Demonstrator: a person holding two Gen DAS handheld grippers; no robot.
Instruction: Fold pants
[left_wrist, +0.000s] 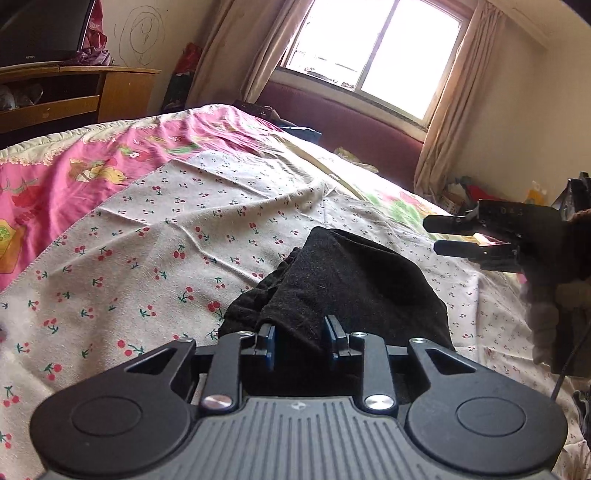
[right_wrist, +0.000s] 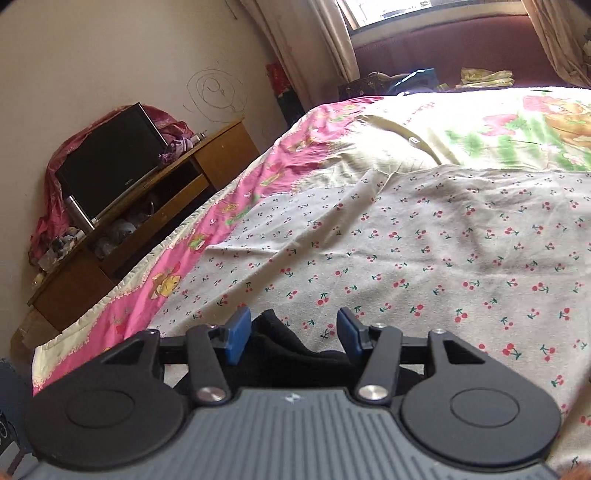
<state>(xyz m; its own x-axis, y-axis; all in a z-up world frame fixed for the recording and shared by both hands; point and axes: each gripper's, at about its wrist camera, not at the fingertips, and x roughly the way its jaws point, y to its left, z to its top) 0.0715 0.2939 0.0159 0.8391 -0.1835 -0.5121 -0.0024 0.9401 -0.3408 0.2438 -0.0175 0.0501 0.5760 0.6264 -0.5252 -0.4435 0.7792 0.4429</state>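
Left gripper (left_wrist: 302, 341): narrow, blue pads clamped on the black knit pants (left_wrist: 347, 284).
Right gripper (right_wrist: 291, 338): jaws apart, pads off the fabric.
Pants: bunched heap on cherry-print sheet (left_wrist: 166, 236).

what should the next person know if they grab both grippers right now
Left gripper: jaws around a fold of the black knit pants; grip unclear.
Right gripper: jaws apart, nothing clamped; seen side-on in the left wrist view, clear of the pants.
Pants: bunched in a heap on the cherry-print grey sheet, over the pink cartoon quilt.
Done: no neat fold visible.
Left: spread flat, fold, square up.
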